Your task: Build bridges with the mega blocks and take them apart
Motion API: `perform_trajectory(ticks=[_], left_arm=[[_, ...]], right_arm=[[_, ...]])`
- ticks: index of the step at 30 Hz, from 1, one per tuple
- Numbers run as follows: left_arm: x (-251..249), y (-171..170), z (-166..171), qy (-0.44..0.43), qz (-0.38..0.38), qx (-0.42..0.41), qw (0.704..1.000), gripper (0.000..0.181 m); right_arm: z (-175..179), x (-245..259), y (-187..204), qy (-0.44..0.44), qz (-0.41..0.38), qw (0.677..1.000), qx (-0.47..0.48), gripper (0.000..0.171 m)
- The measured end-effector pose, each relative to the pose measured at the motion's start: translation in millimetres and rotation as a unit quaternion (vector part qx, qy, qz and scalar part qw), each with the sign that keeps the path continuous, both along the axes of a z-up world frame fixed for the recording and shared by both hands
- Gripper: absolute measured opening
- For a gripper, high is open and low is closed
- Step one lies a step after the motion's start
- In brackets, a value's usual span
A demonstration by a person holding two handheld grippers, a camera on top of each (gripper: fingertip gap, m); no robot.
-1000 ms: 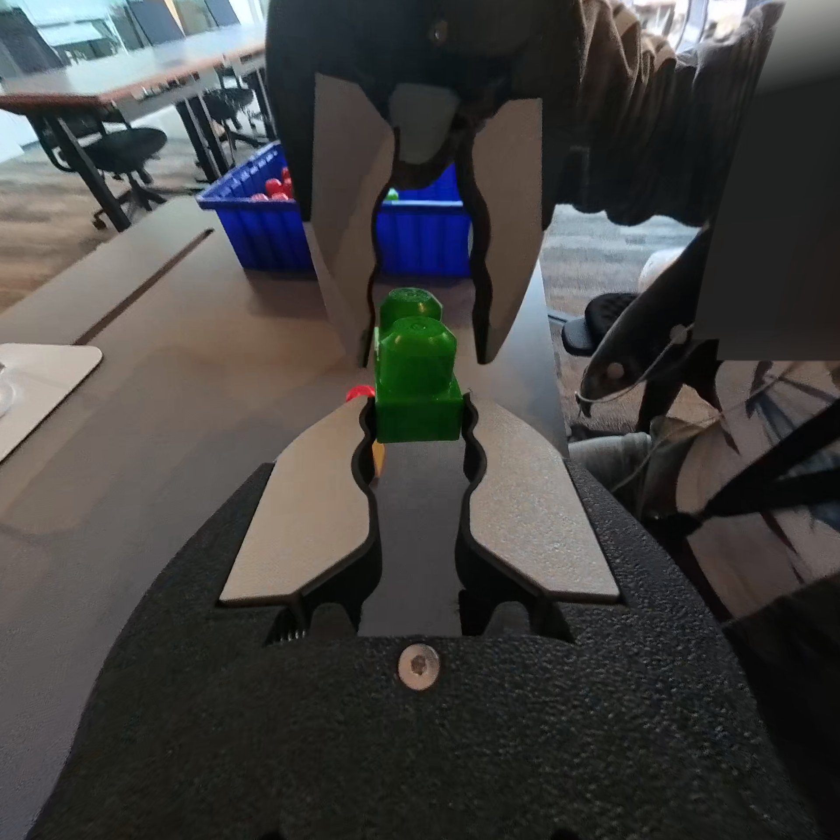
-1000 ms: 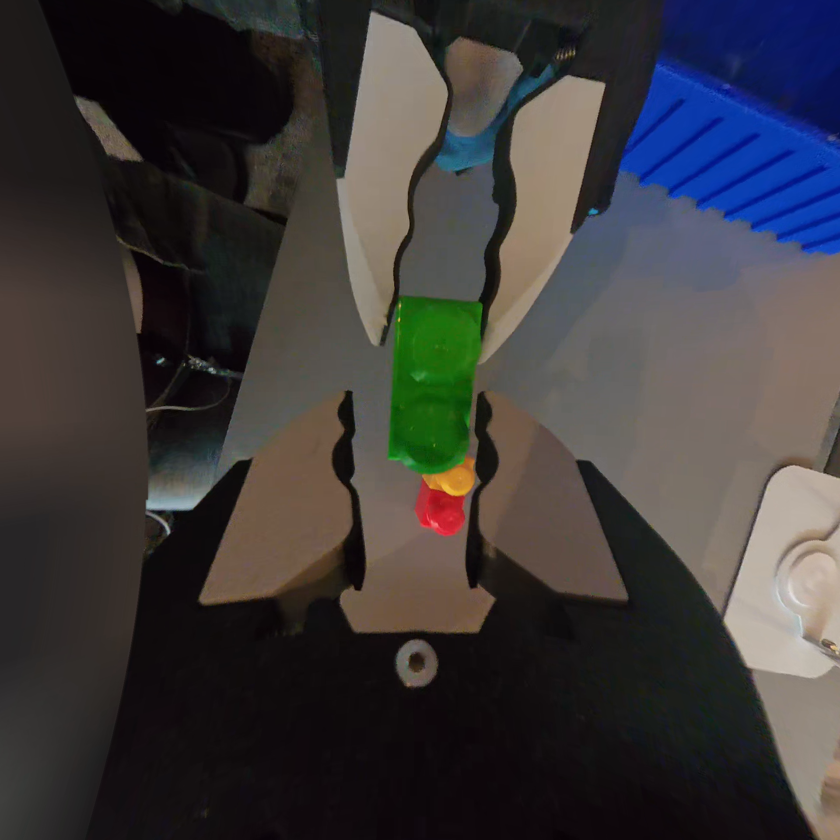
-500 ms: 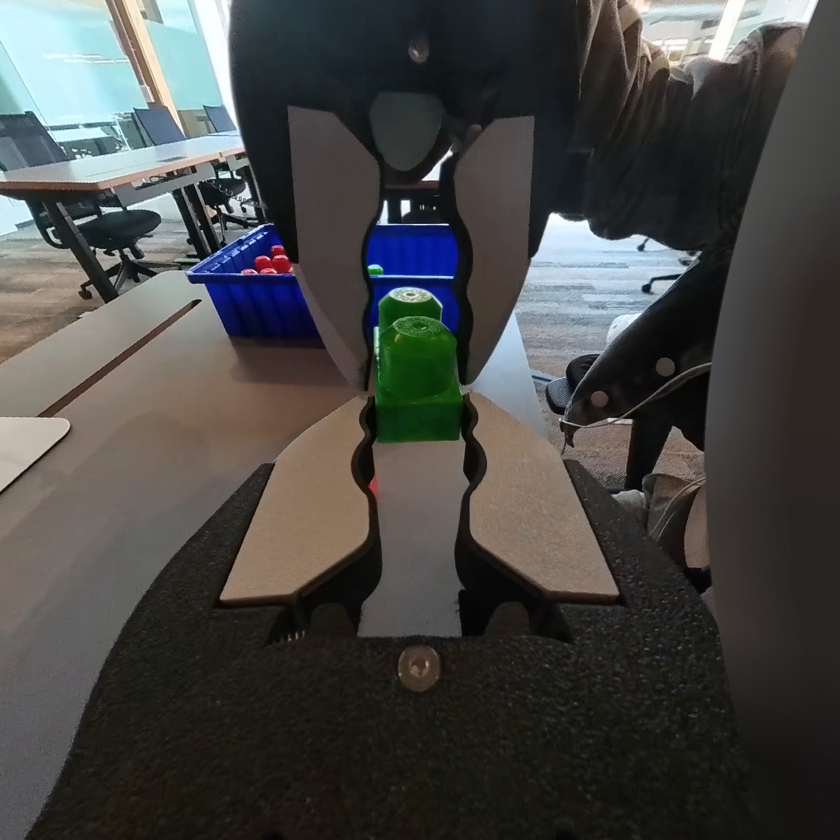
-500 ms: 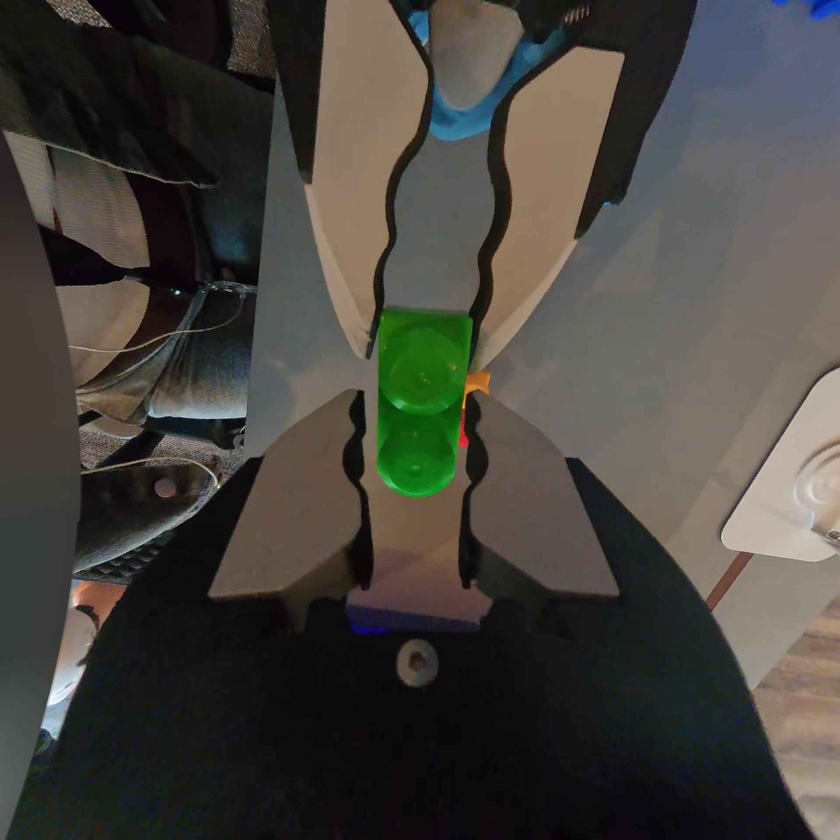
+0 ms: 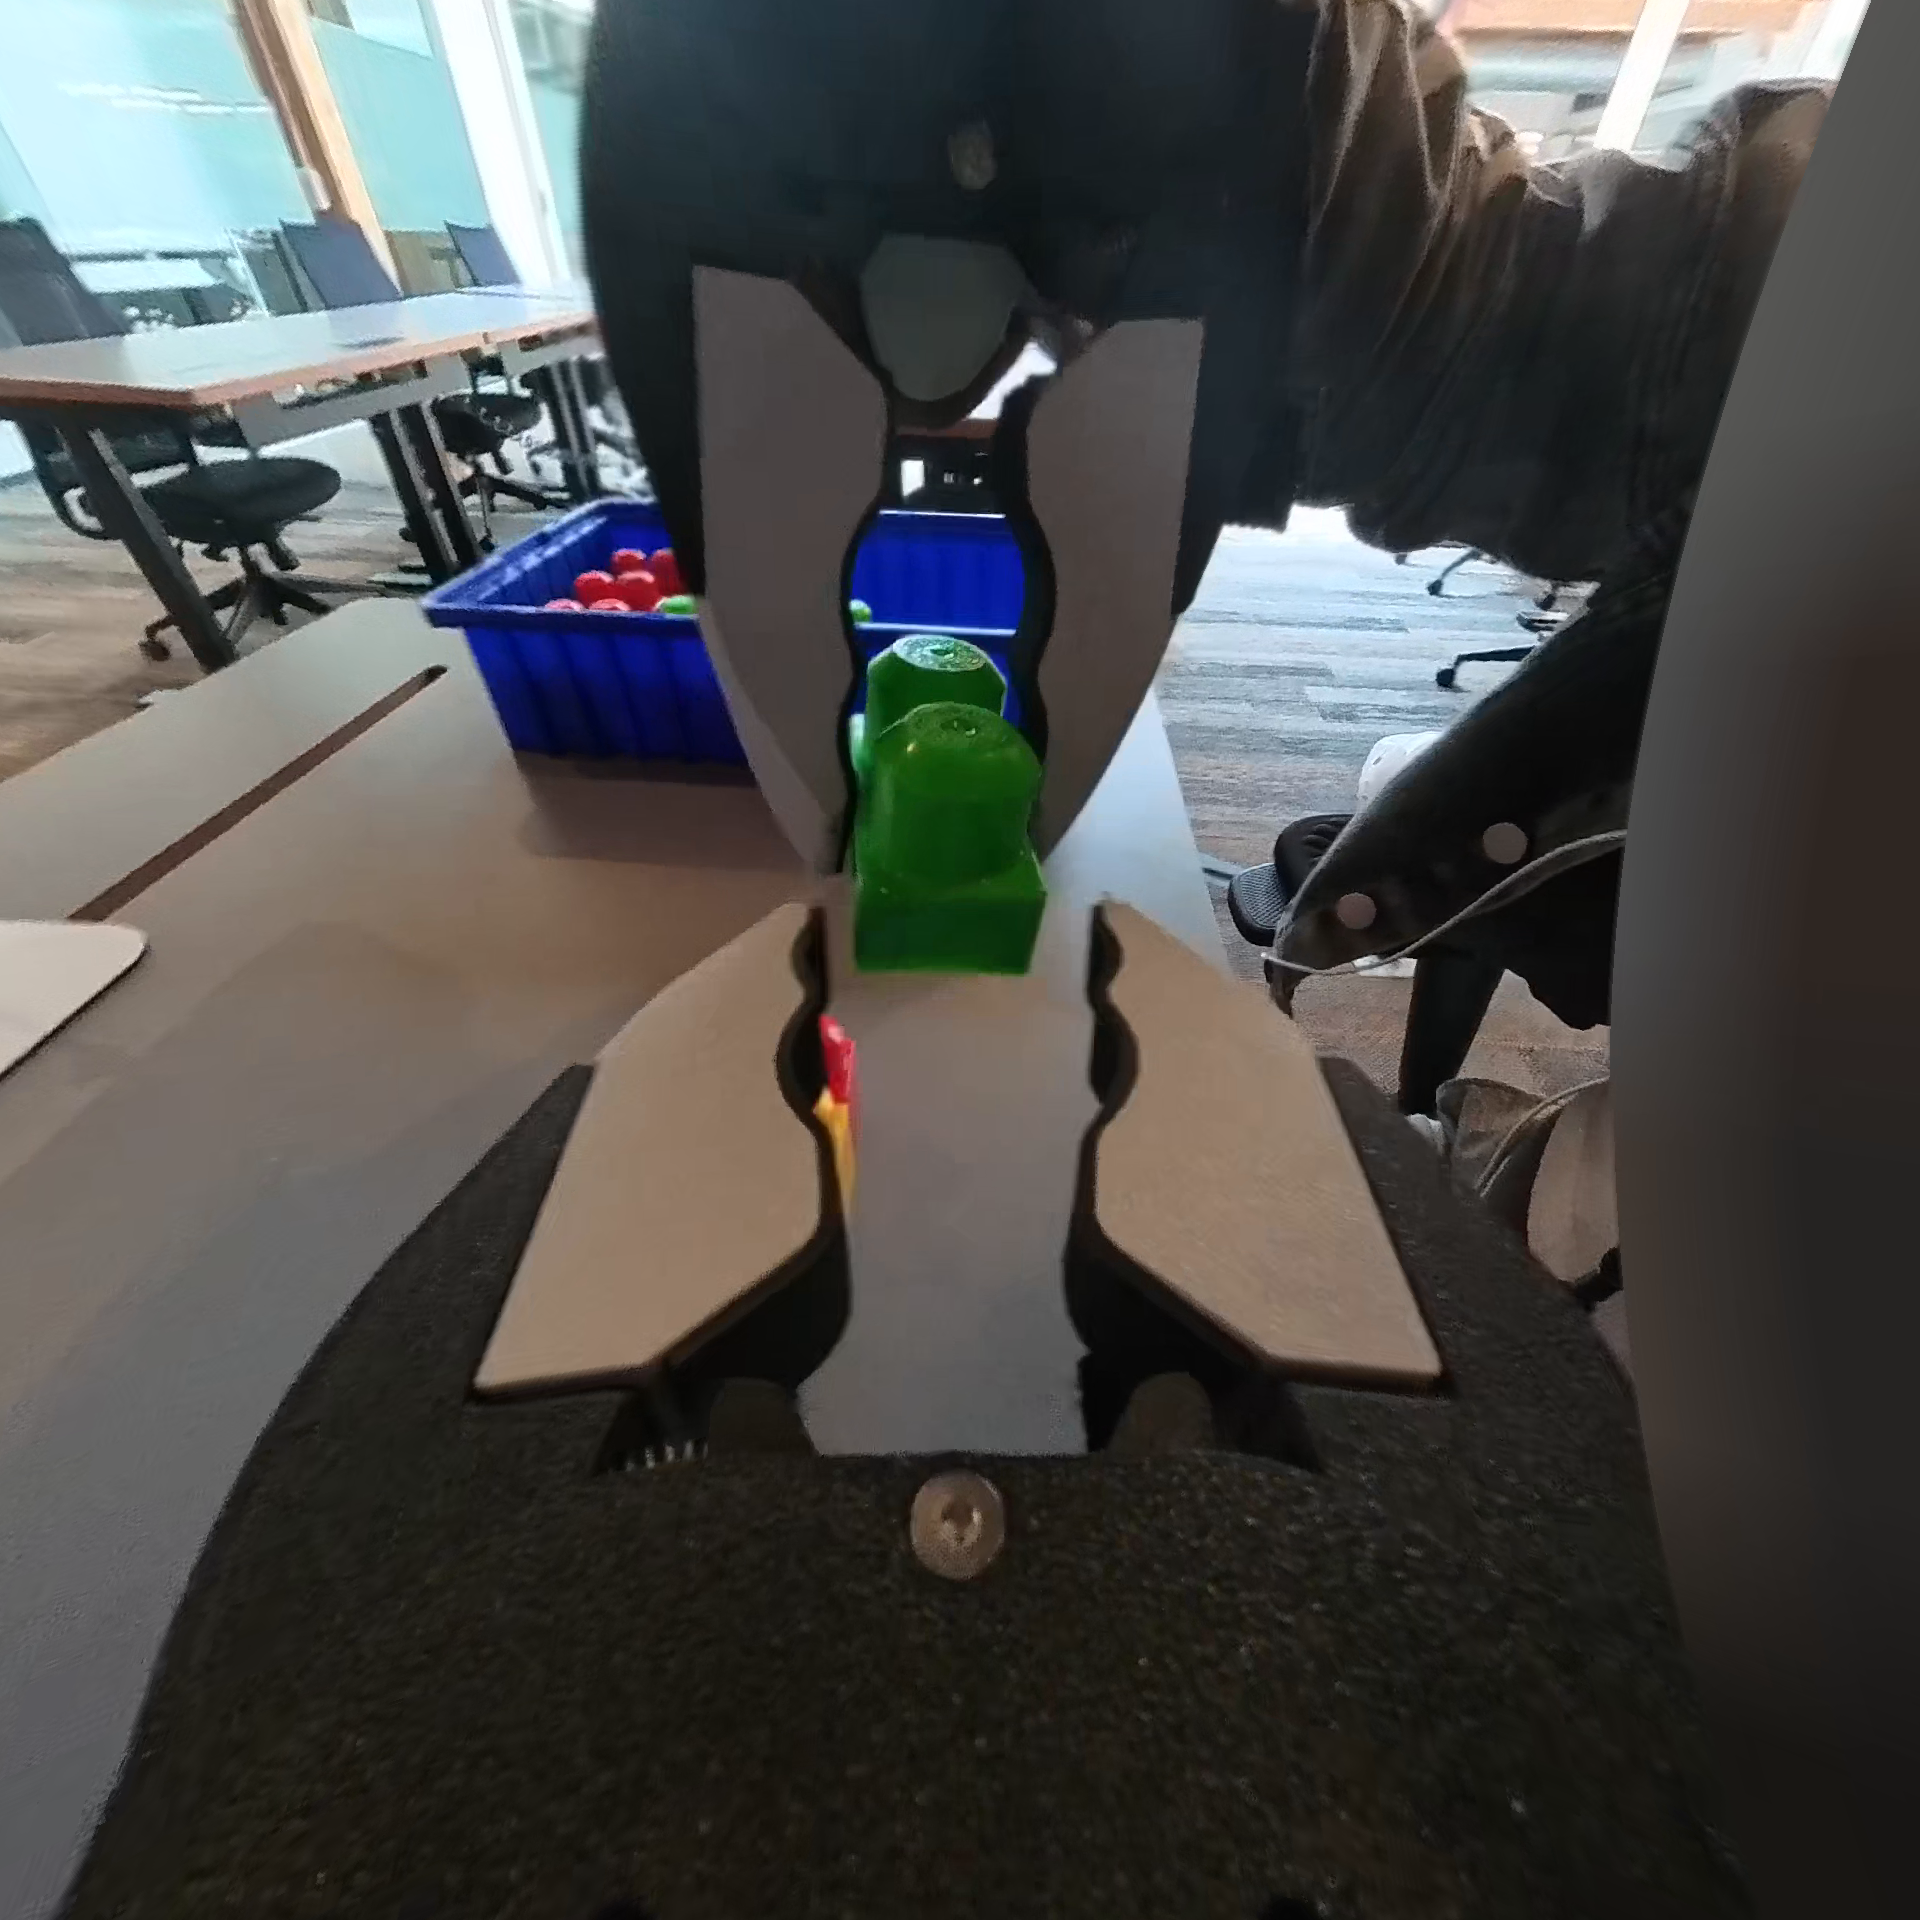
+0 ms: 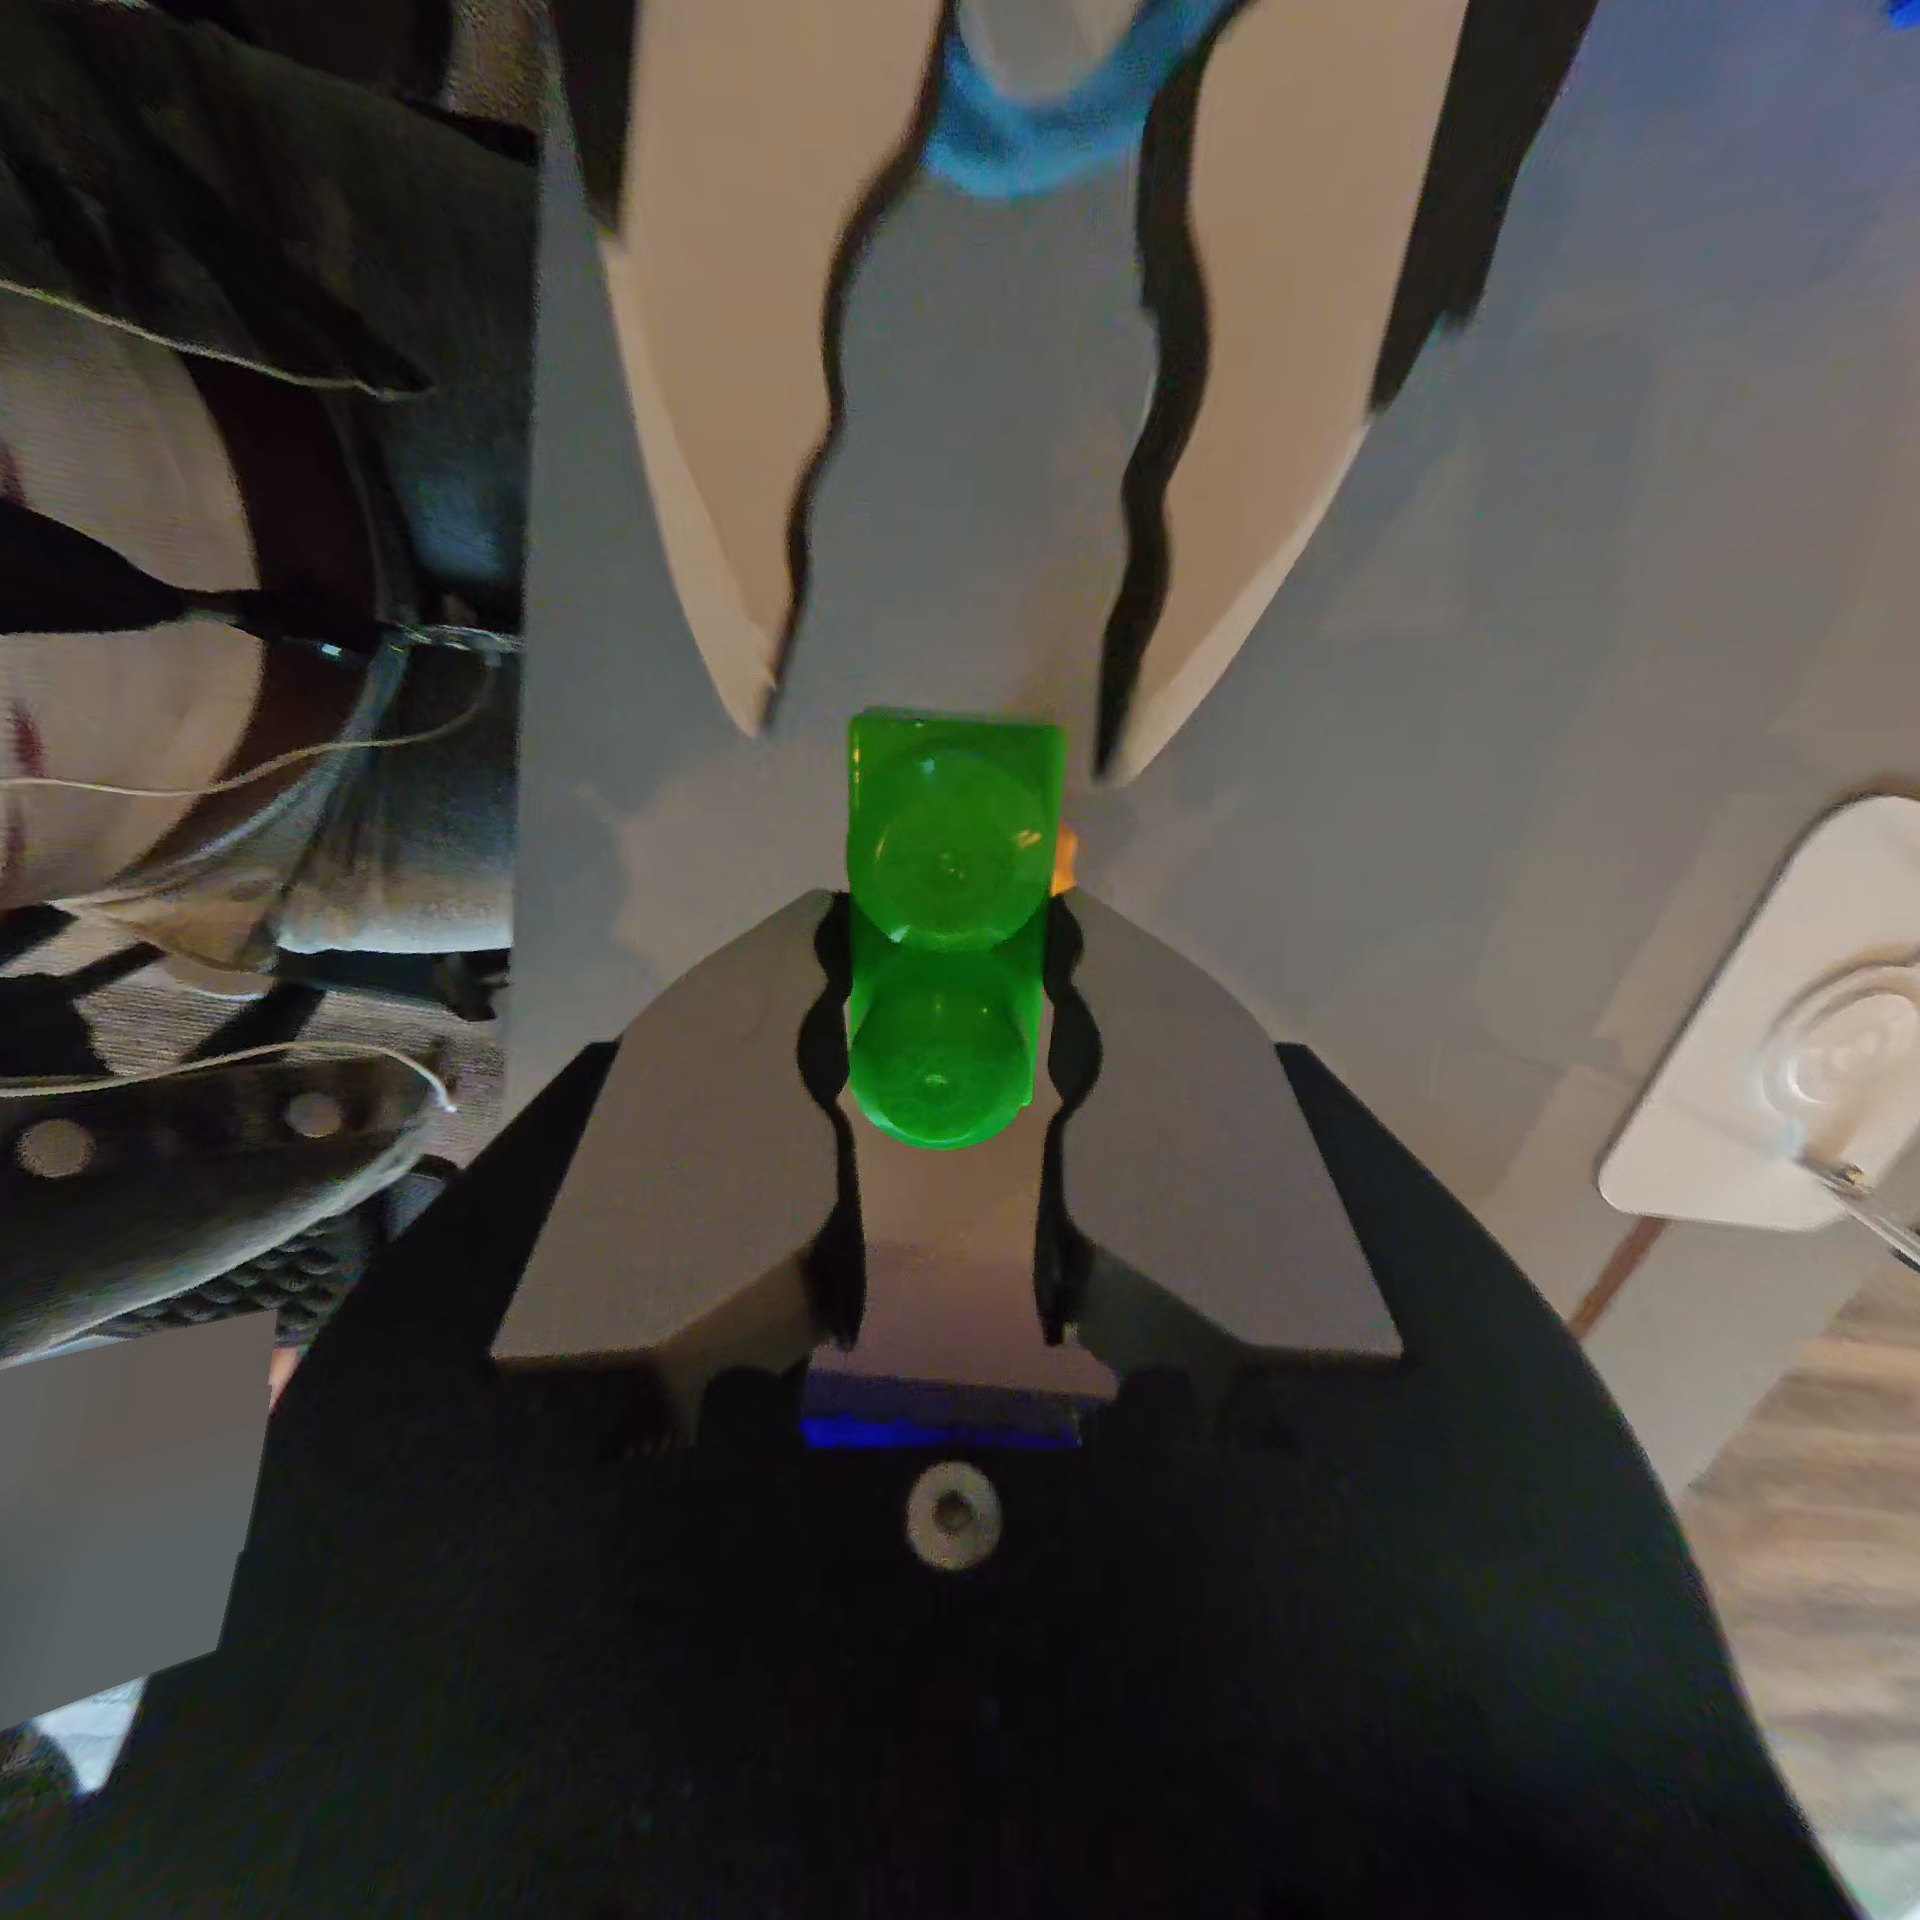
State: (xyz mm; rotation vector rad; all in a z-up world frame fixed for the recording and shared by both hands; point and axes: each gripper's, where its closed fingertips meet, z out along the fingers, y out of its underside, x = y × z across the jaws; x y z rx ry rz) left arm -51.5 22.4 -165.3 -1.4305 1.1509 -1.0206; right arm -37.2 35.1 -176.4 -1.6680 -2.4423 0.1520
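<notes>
A green two-stud block (image 5: 945, 862) is held above the grey table (image 5: 312, 1039). My right gripper (image 6: 945, 904) is shut on its sides; in the left wrist view it comes down from above (image 5: 940, 847). My left gripper (image 5: 961, 920) is open, its fingertips just short of the block's near end and not touching it. The block also shows from above in the right wrist view (image 6: 945, 935). A red block (image 5: 837, 1055) and a yellow block (image 5: 837, 1132) peek out below, beside my left finger. A sliver of the yellow block (image 6: 1062, 862) shows beside the green one.
A blue bin (image 5: 582, 675) holding red and green blocks stands at the table's far side. A white pad (image 5: 52, 987) lies at the left, also in the right wrist view (image 6: 1766, 1039). The table edge runs close on the right, with a person's legs and a chair beyond. My two grippers' fingertips are within a few centimetres of each other.
My left gripper has opened and let go of the green block. My right gripper has closed on the block and holds it alone.
</notes>
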Motion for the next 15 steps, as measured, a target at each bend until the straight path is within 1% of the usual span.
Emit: perform_trajectory(ticks=[1, 5, 7, 11, 15], left_arm=[[-7, 4, 0, 0.003, 0.011, -0.005, 1.0, 0.057], [-44, 18, 3, 0.033, 0.08, 0.006, 0.996, 0.063], [-62, 22, 11, 0.034, 0.114, 0.019, 0.993, 0.062], [-89, 20, 27, 0.024, 0.152, 0.047, 0.987, 0.059], [-102, 19, 30, 0.036, 0.171, 0.052, 0.983, 0.058]], right_arm=[[-1, 2, 5, -0.002, -0.003, 1.0, 0.009, 0.035], [-19, 11, 23, -0.002, -0.032, 0.999, 0.015, 0.035], [-33, 17, 32, -0.003, -0.044, 0.999, 0.014, 0.035], [-65, 28, 44, -0.013, -0.054, 0.998, 0.007, 0.034], [-87, 33, 49, -0.014, -0.06, 0.998, -0.006, 0.035]])
